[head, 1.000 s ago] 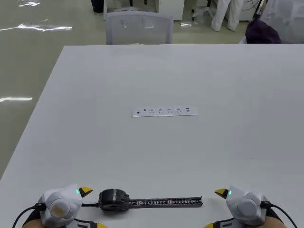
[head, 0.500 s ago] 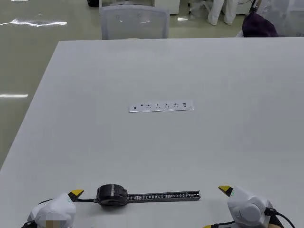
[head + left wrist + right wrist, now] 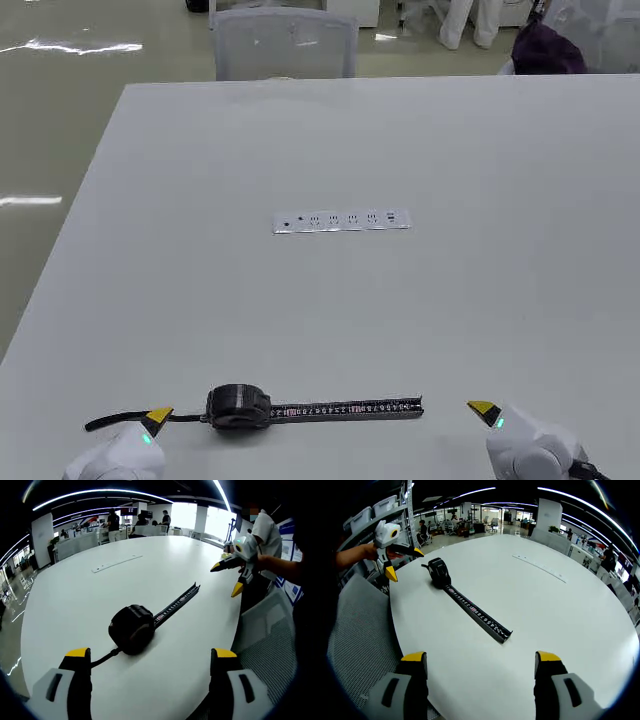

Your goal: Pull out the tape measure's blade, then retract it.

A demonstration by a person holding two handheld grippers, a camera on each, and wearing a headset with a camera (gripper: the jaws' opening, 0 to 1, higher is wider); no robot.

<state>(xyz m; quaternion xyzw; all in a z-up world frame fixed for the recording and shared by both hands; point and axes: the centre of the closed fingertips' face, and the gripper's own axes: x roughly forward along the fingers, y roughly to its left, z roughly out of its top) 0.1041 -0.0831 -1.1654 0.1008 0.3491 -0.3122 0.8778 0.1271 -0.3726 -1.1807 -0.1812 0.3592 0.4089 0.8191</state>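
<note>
Both grippers have backed off a little since a second ago: the left gripper [image 3: 151,655] and right gripper [image 3: 481,656] sit lower in the bottom corners of the head view, with wider gaps to the tape. The tape itself hasn't moved. The black round tape measure case [image 3: 238,406] lies lower centre of the head view on the white counter [image 3: 450,300]. Its dark numbered blade [image 3: 350,408] is pulled out flat toward the right, and a black strap [image 3: 120,420] trails left. Both grippers' jaws are wide apart, holding nothing. The left is near the case, the right clear of the blade tip. A white power strip [image 3: 342,220] sits mid-frame, well apart.

Likely risks:
- If the blade is released with the case unheld, it could snap back and skid the case across the smooth counter.
- The left gripper could snag the strap instead of the case.
- The round case may slip from a shallow clamp.
</note>
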